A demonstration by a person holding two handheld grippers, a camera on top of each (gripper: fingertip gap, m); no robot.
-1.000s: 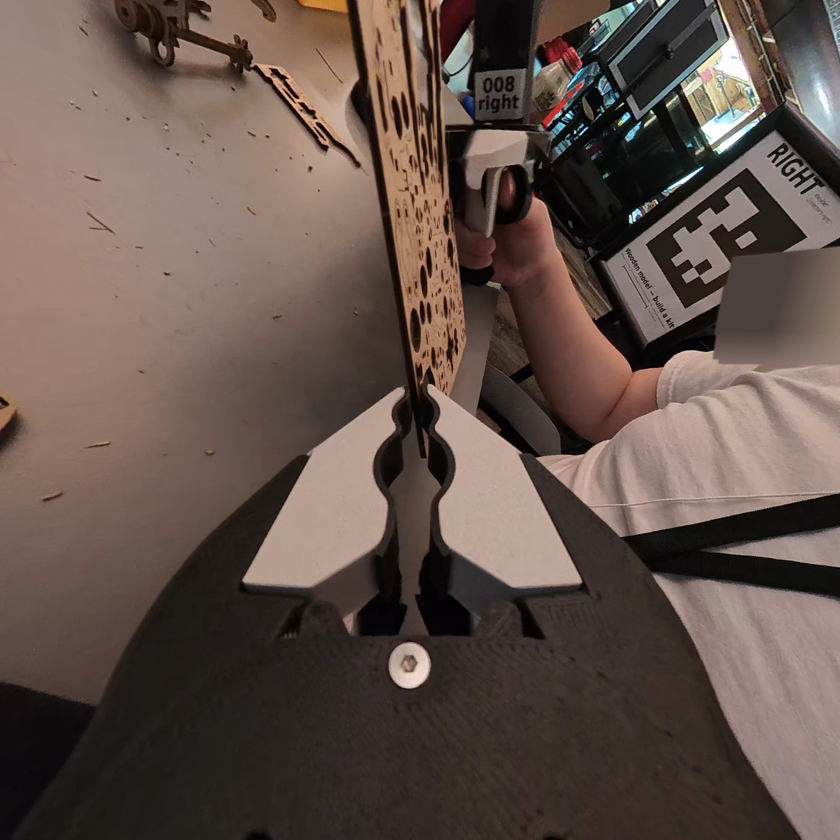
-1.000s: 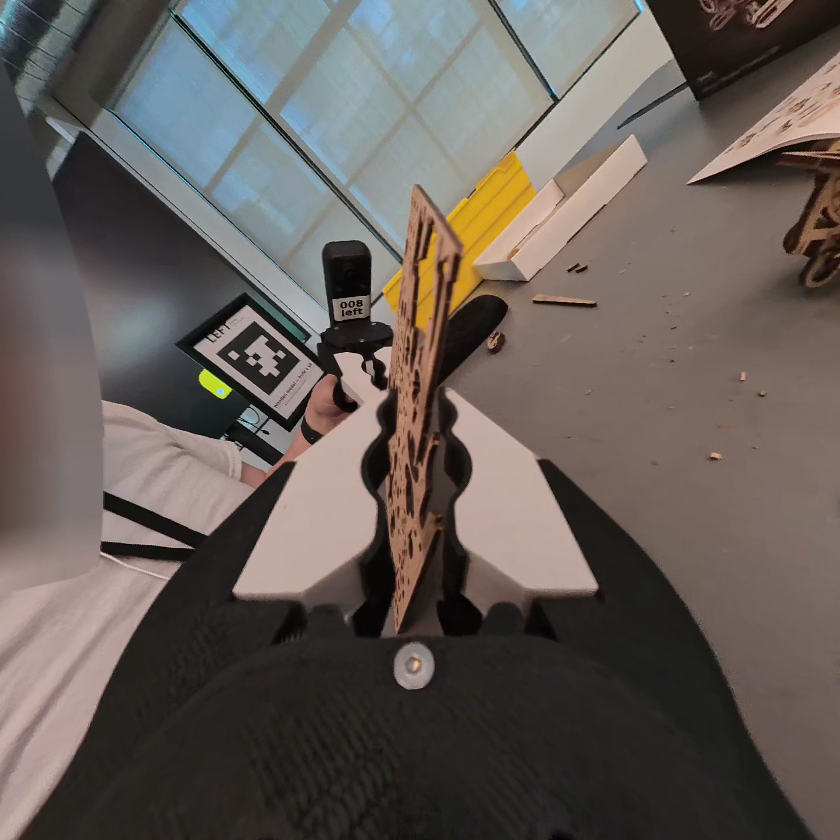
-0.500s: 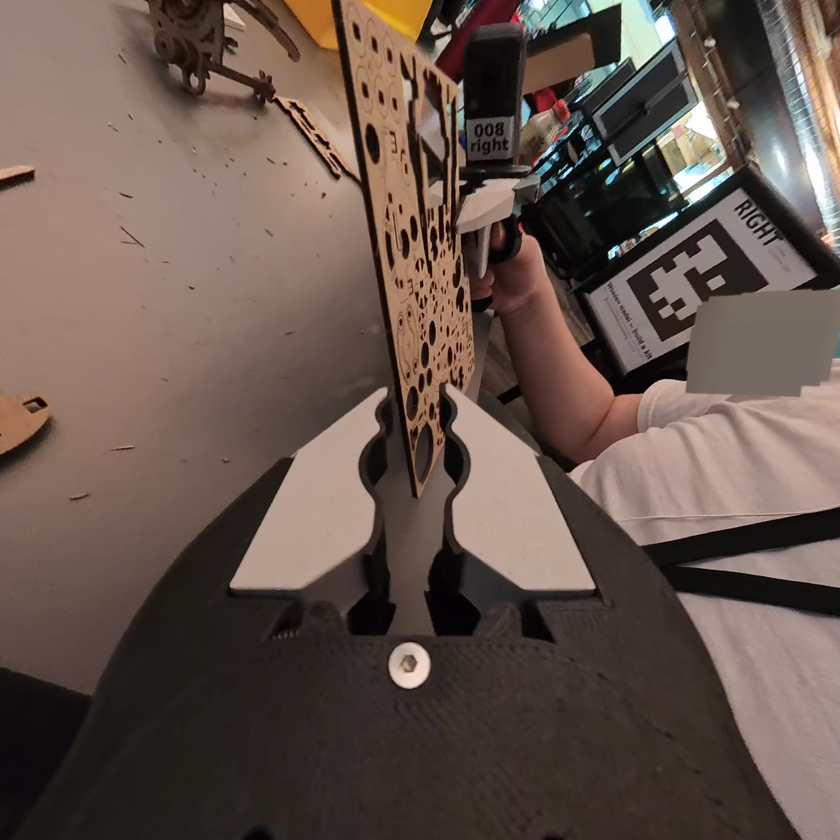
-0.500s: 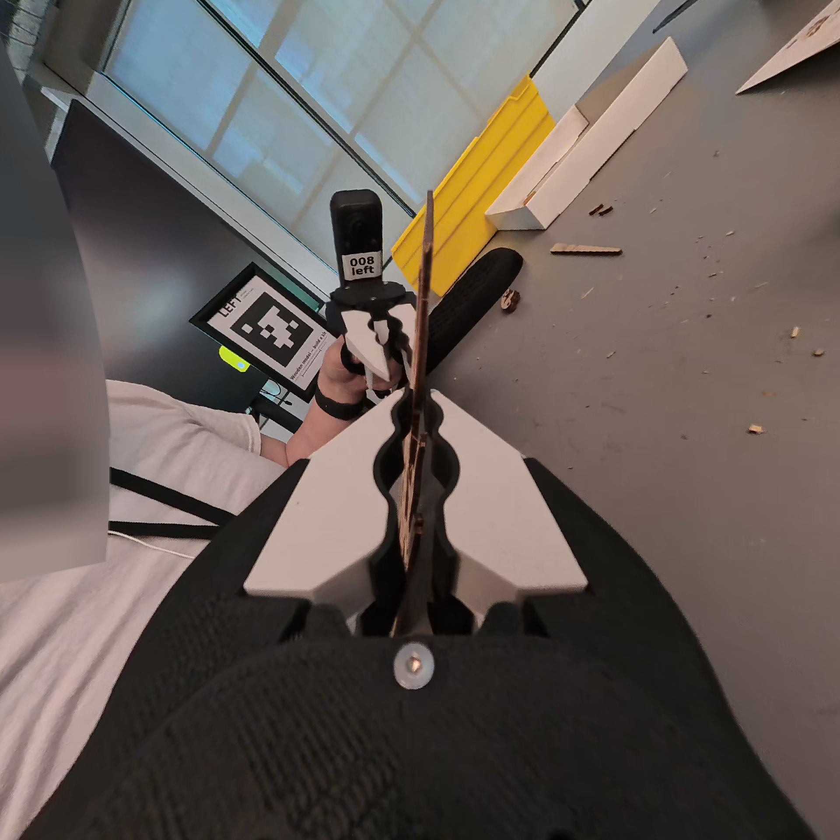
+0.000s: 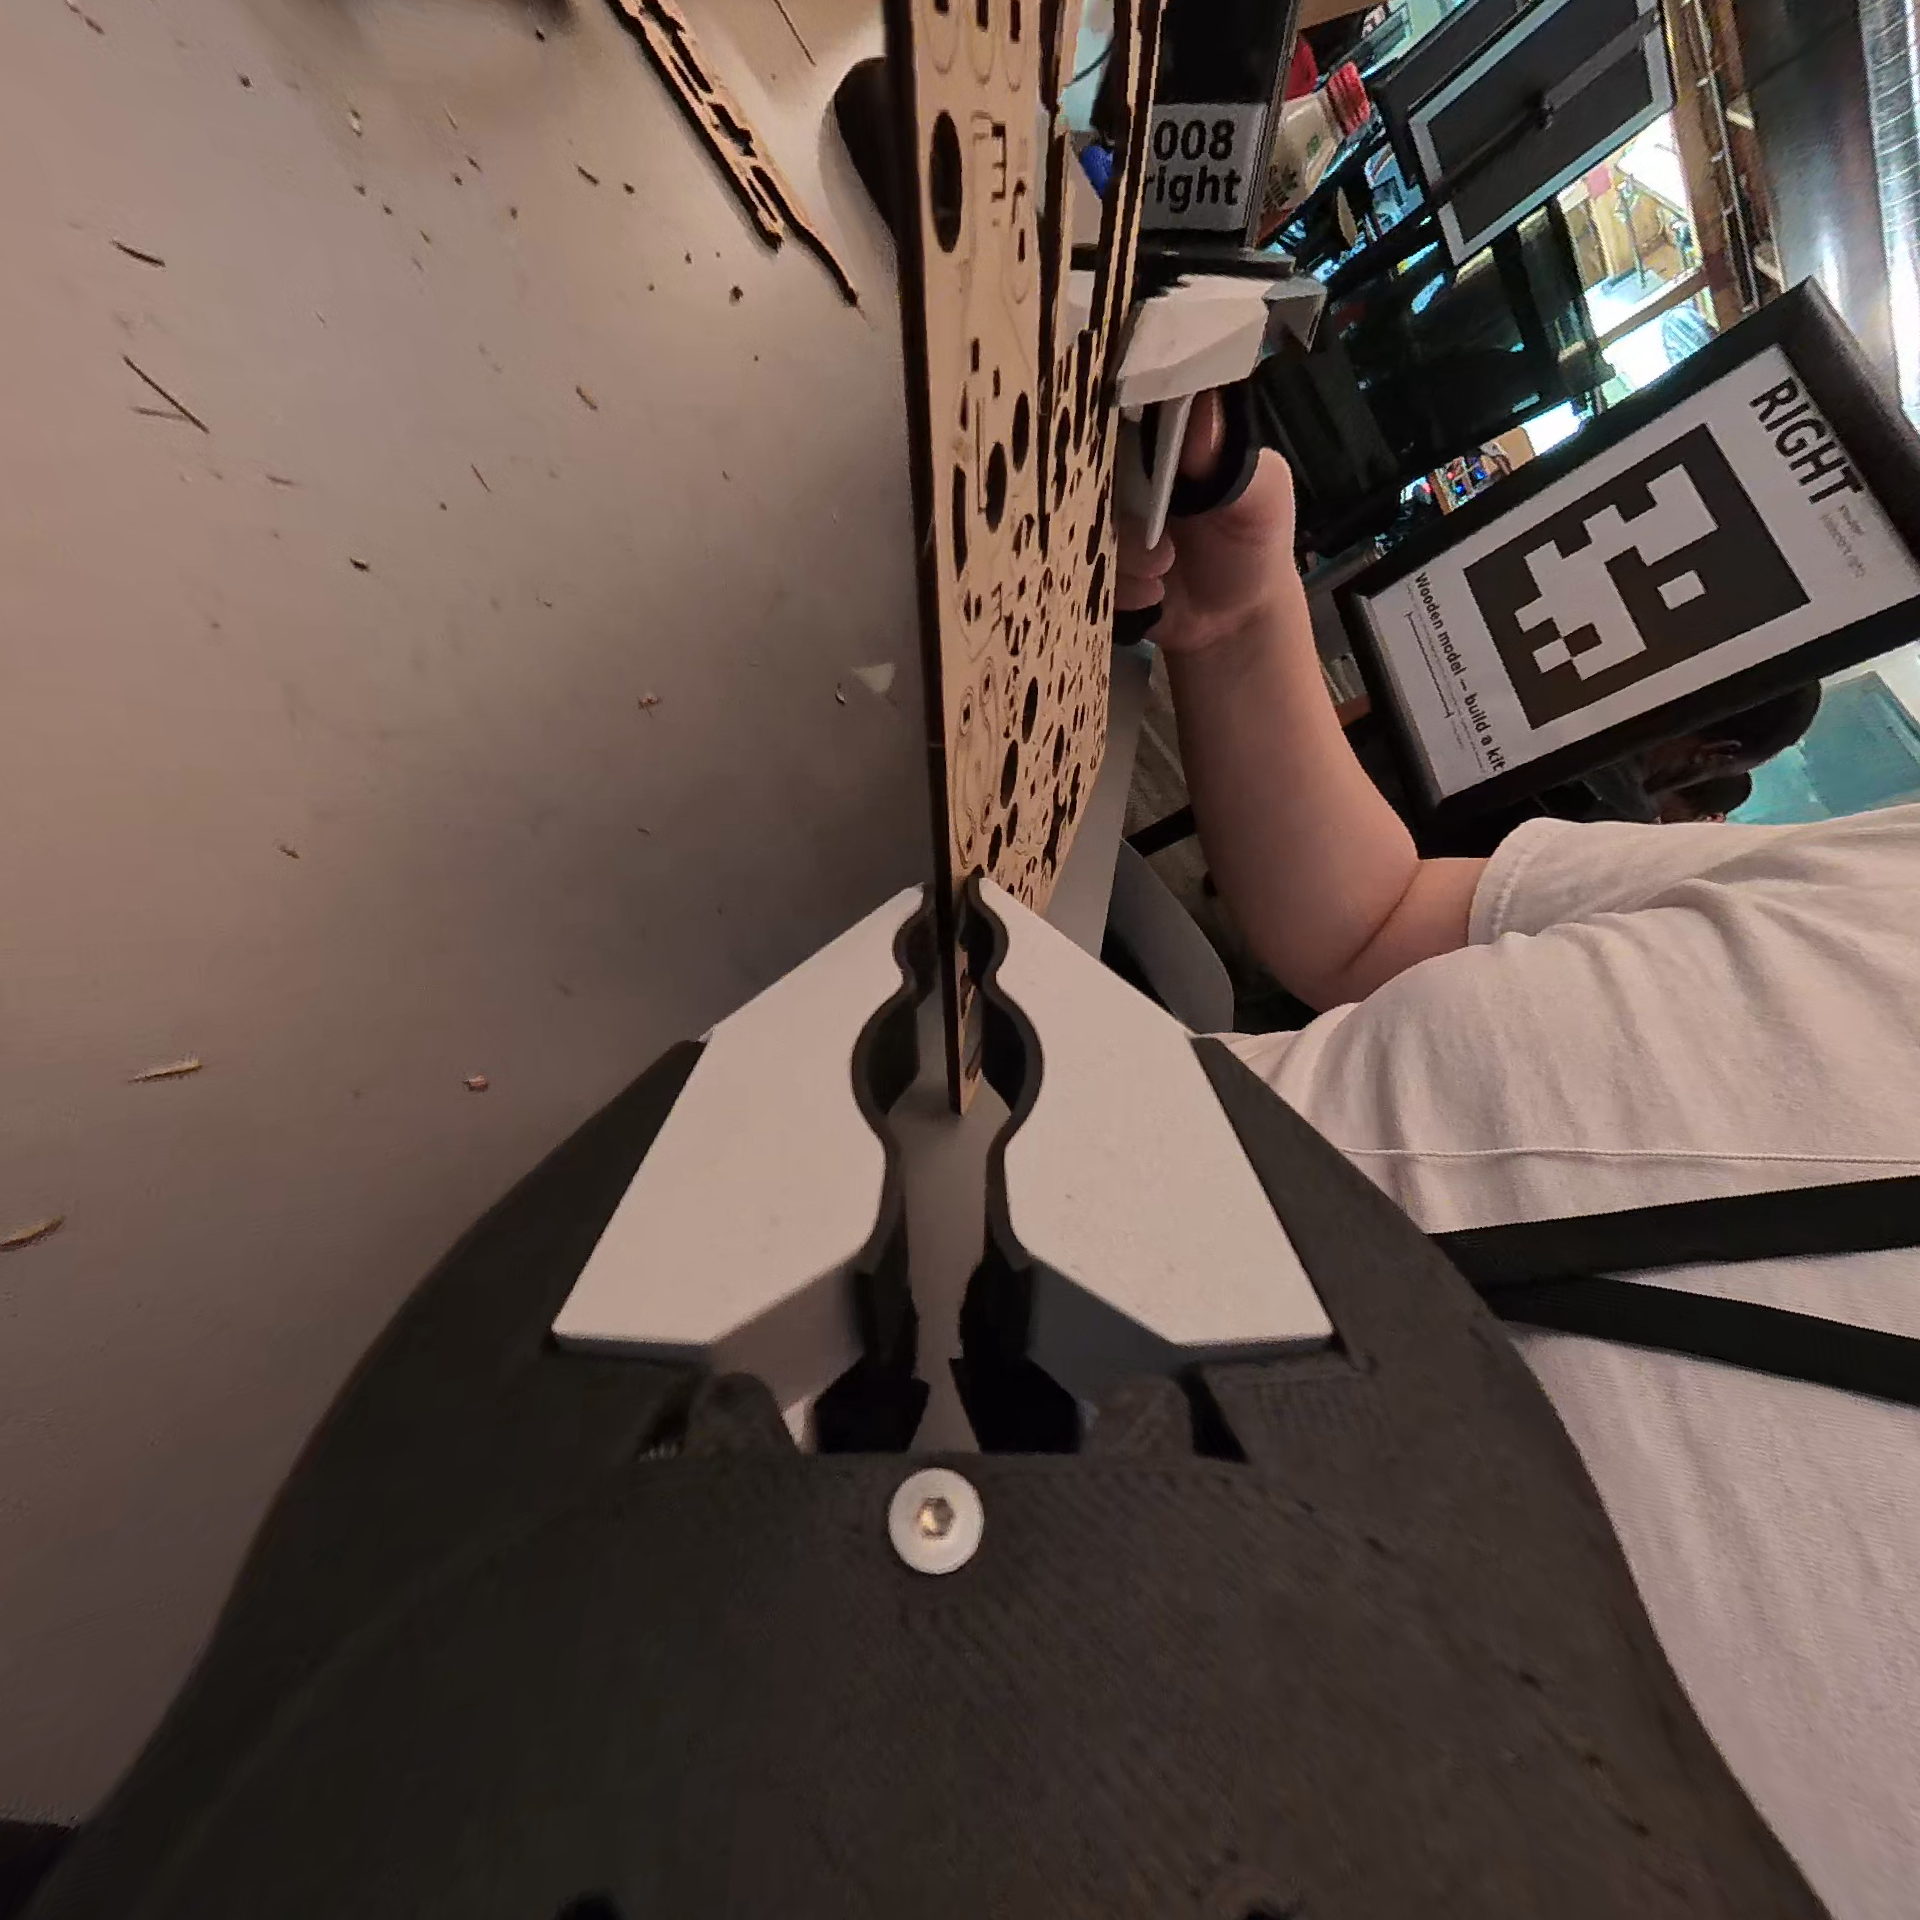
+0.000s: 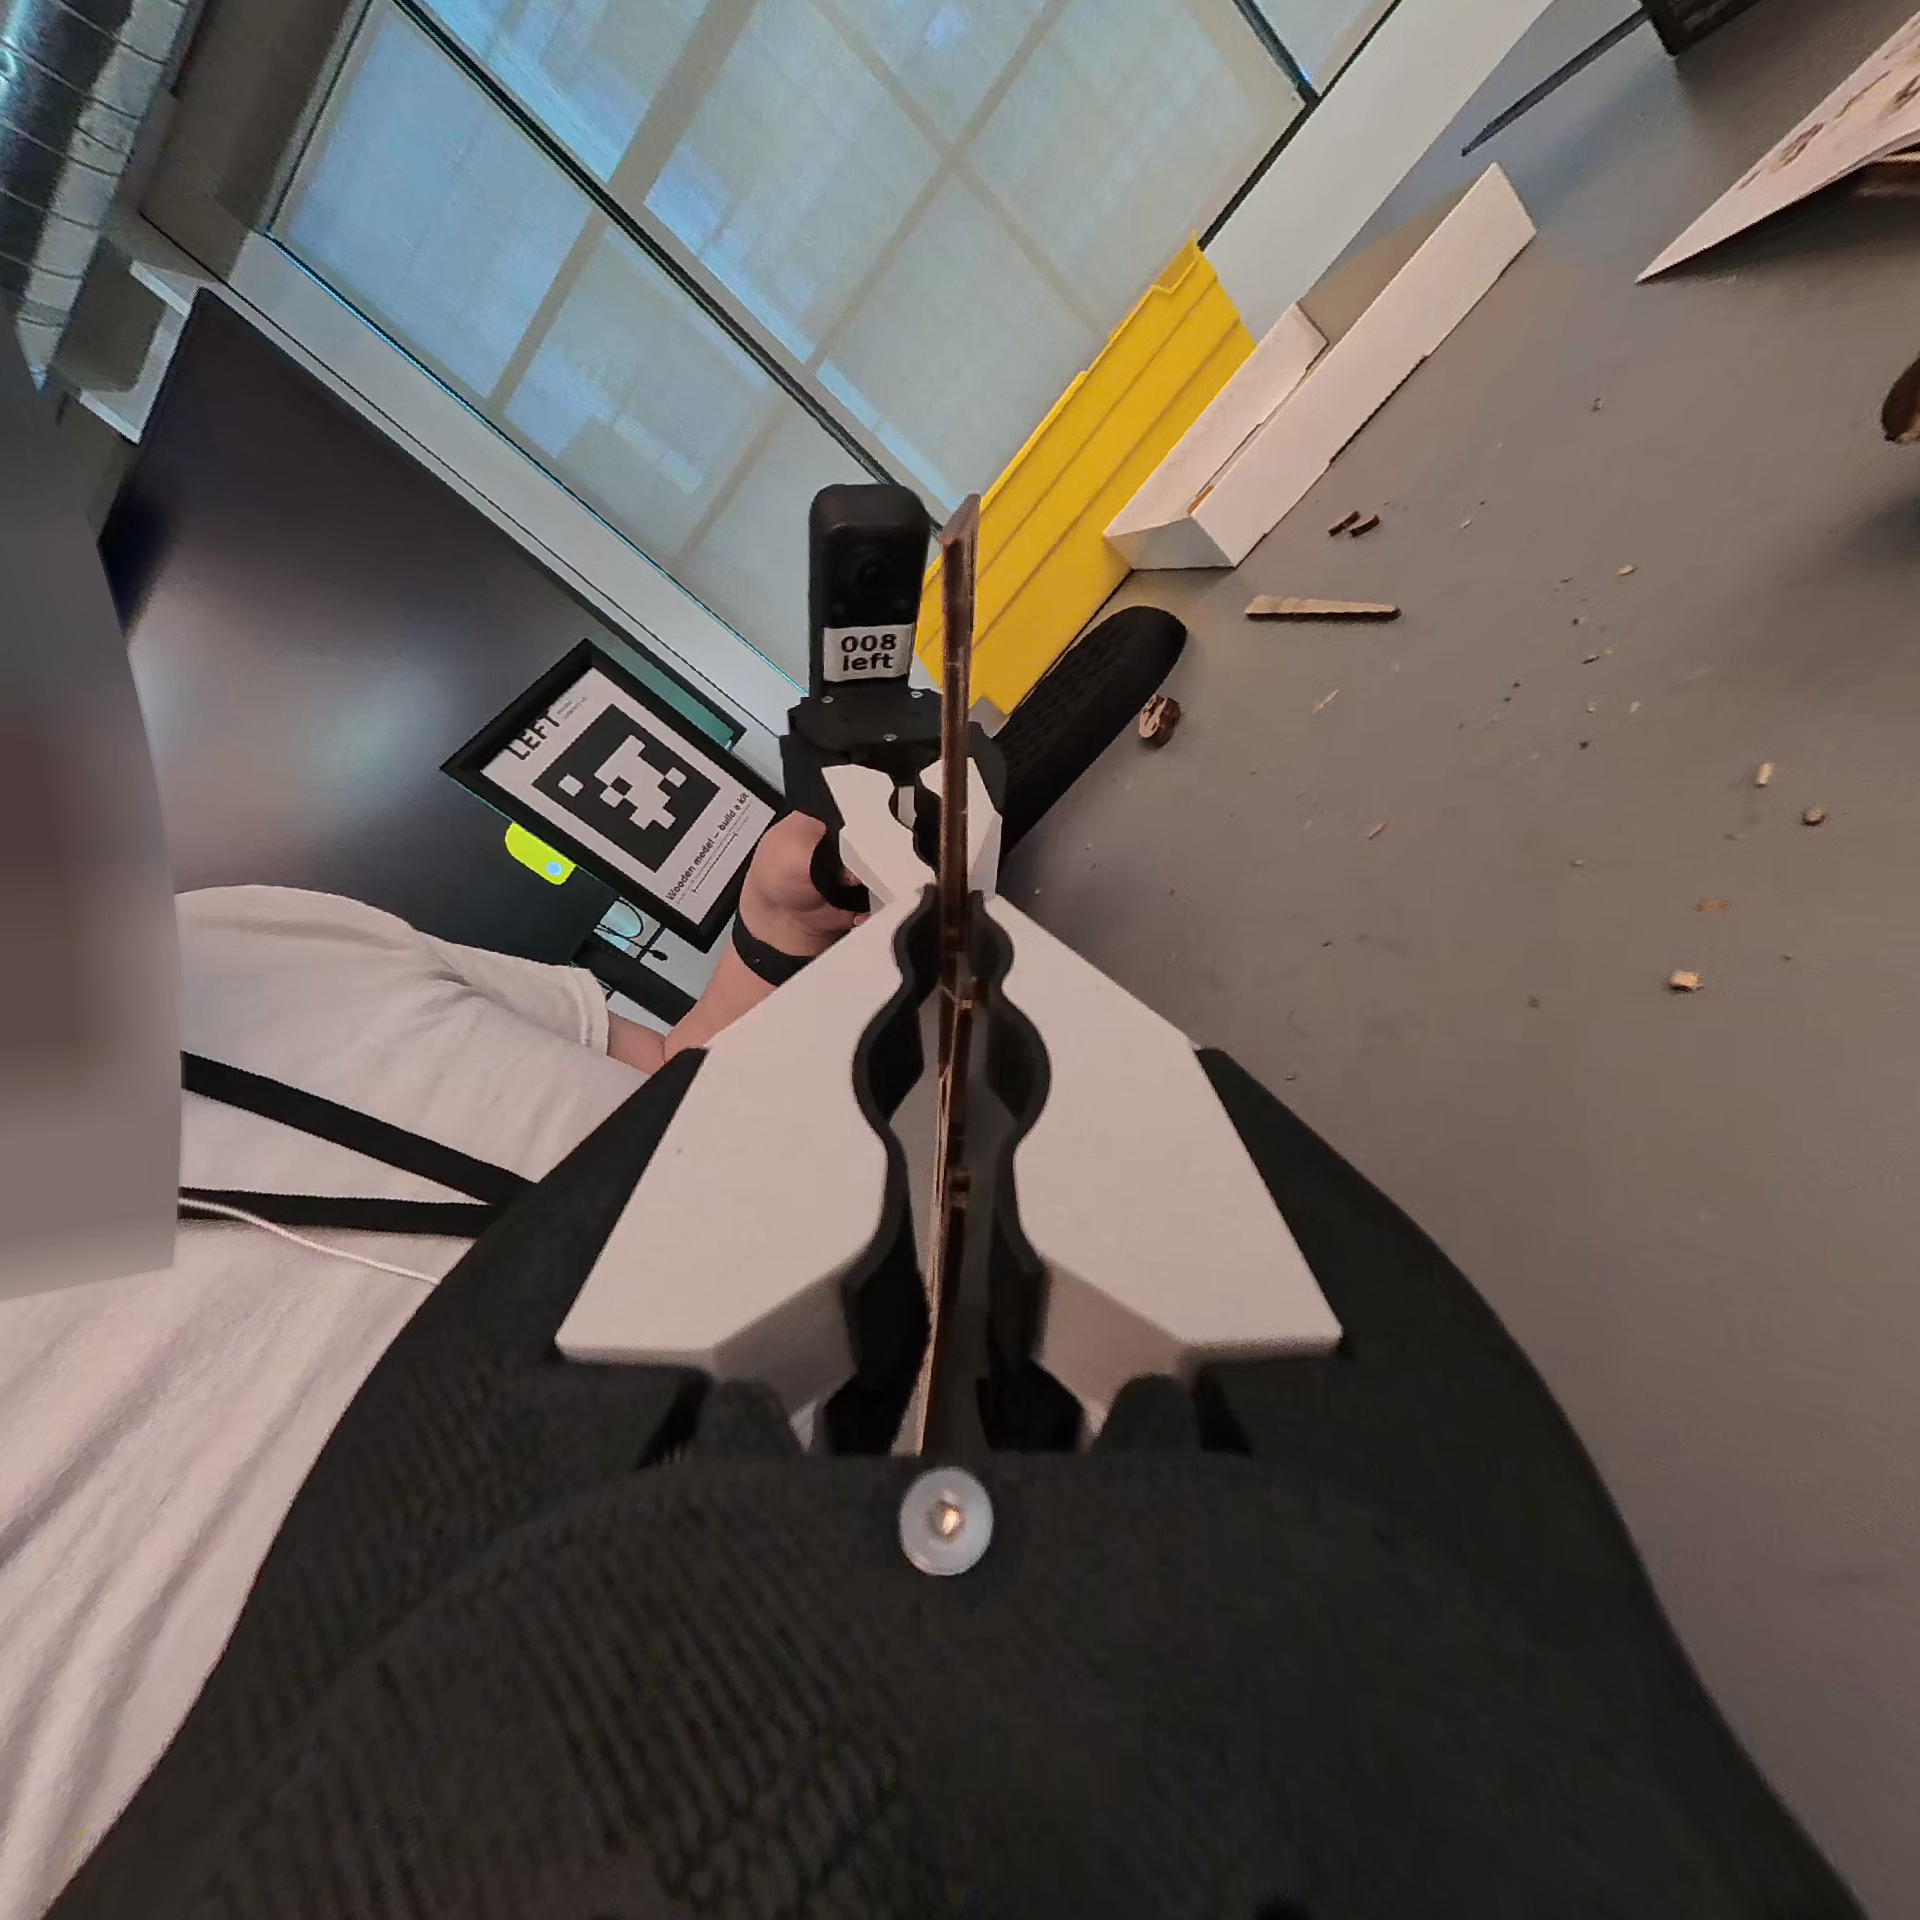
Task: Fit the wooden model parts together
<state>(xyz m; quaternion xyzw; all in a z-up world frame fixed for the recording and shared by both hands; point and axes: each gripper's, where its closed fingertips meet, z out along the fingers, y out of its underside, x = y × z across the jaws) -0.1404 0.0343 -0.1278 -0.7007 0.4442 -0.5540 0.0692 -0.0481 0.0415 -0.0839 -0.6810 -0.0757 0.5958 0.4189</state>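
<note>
In the left wrist view, your left gripper pinched the near end of the wooden sheet between its tips, held off the table; the right gripper clamped the far end. In the right wrist view, your right gripper closed on the sheet edge-on, the left gripper beyond.

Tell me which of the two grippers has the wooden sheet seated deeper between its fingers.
The right gripper: the wooden sheet runs back to its base, while the left gripper pinches only an edge.
</note>
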